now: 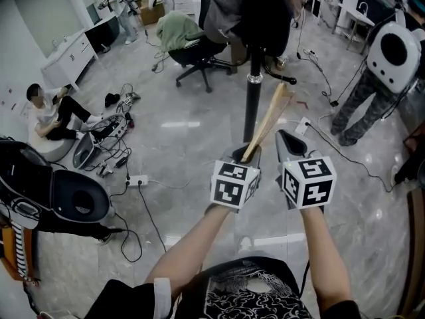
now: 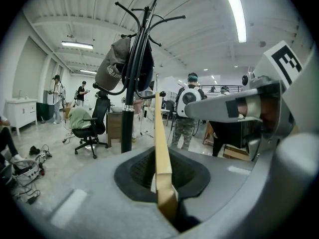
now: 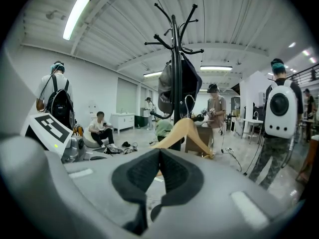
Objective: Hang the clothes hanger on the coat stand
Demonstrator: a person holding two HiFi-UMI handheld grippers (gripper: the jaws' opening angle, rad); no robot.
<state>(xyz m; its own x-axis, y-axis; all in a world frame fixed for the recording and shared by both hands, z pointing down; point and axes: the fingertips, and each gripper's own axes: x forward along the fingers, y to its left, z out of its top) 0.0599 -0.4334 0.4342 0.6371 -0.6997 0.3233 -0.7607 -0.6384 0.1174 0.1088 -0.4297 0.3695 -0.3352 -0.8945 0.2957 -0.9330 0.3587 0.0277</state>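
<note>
My left gripper [image 1: 249, 155] is shut on one end of a light wooden hanger [image 1: 269, 119], which slants up and right toward the black coat stand's pole [image 1: 252, 102]. In the left gripper view the hanger [image 2: 162, 143] stands edge-on between the jaws, with the coat stand [image 2: 133, 78] and a cap [image 2: 114, 66] on it just beyond. My right gripper [image 1: 287, 139] hovers beside the left one, shut on nothing. In the right gripper view the hanger [image 3: 185, 132] and its metal hook [image 3: 188, 103] float in front of the stand [image 3: 175, 68], apart from the right gripper [image 3: 159, 153].
Dark garments [image 1: 255, 8] drape the stand's top. An office chair with a green cloth [image 1: 189, 42] stands behind it. A person [image 1: 53, 111] sits on the floor at left among cables and a power strip [image 1: 136, 179]. Another person with a white backpack [image 1: 382, 72] stands at right.
</note>
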